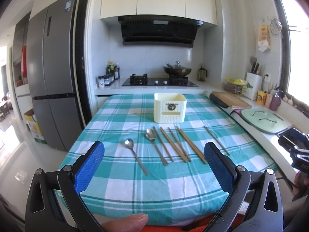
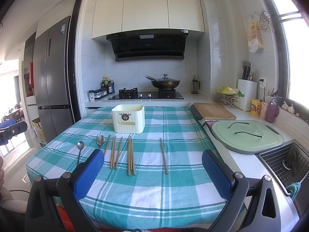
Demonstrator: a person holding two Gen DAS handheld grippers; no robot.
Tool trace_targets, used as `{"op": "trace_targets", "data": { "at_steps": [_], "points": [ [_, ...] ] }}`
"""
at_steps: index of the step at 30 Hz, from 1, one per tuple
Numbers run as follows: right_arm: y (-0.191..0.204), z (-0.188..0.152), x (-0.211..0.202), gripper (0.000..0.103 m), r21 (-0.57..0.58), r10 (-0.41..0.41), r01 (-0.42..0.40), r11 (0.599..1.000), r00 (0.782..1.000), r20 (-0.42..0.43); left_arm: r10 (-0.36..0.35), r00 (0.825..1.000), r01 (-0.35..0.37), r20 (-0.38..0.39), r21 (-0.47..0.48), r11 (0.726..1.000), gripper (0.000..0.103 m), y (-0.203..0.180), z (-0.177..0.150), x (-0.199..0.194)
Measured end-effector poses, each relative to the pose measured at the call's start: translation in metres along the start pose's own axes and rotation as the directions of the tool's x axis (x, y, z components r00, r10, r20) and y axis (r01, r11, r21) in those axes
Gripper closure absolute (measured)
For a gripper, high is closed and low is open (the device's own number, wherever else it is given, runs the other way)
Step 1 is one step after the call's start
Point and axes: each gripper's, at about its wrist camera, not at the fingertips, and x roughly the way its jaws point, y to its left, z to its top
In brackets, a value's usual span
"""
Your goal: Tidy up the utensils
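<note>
A cream utensil holder (image 1: 170, 107) stands upright at the far side of the teal checked tablecloth (image 1: 154, 189); it also shows in the right wrist view (image 2: 128, 118). In front of it lie two metal spoons (image 1: 136, 154) (image 1: 156, 144) and several wooden chopsticks (image 1: 181, 145), with one lone chopstick (image 1: 216, 140) to the right. The right wrist view shows the spoons (image 2: 79, 150) (image 2: 100, 140), the chopsticks (image 2: 131, 157) and the lone chopstick (image 2: 164, 155). My left gripper (image 1: 154, 150) is open and empty above the near edge. My right gripper (image 2: 152, 159) is open and empty too.
Behind the table is a counter with a gas hob (image 2: 146, 94) and a lidded wok (image 2: 165, 83). To the right are a wooden cutting board (image 2: 214, 111), a green board (image 2: 247, 135) and a sink (image 2: 285, 162). A fridge (image 1: 52, 77) stands at the left.
</note>
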Motion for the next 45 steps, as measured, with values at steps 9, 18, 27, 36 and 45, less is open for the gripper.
{"op": "trace_targets", "data": {
  "at_steps": [9, 18, 27, 36, 45],
  "points": [
    [-0.001, 0.0, 0.004, 0.0, -0.009, 0.001, -0.002, 1.0, 1.0, -0.006, 0.016, 1.0, -0.016, -0.019, -0.028, 0.999, 0.0, 0.008, -0.001, 0.009],
    [-0.001, 0.0, 0.008, 0.0, -0.015, -0.006, 0.006, 1.0, 1.0, -0.009, 0.025, 0.999, -0.025, -0.041, -0.018, 1.0, 0.0, 0.007, -0.002, 0.019],
    [-0.003, 0.005, 0.032, 0.0, -0.023, -0.004, 0.004, 1.0, 1.0, -0.03, 0.064, 0.991, -0.069, -0.116, -0.037, 0.997, 0.0, 0.021, -0.002, 0.066],
    [-0.019, 0.007, 0.081, 0.0, -0.092, -0.029, 0.022, 0.995, 0.997, -0.068, 0.111, 0.969, -0.124, -0.22, -0.046, 0.991, 0.0, 0.035, -0.015, 0.145],
    [-0.042, -0.014, 0.181, 0.0, -0.102, -0.001, -0.028, 0.994, 0.96, -0.279, 0.097, 0.906, -0.175, -0.412, -0.156, 0.972, 0.0, 0.063, -0.047, 0.245]
  ]
}}
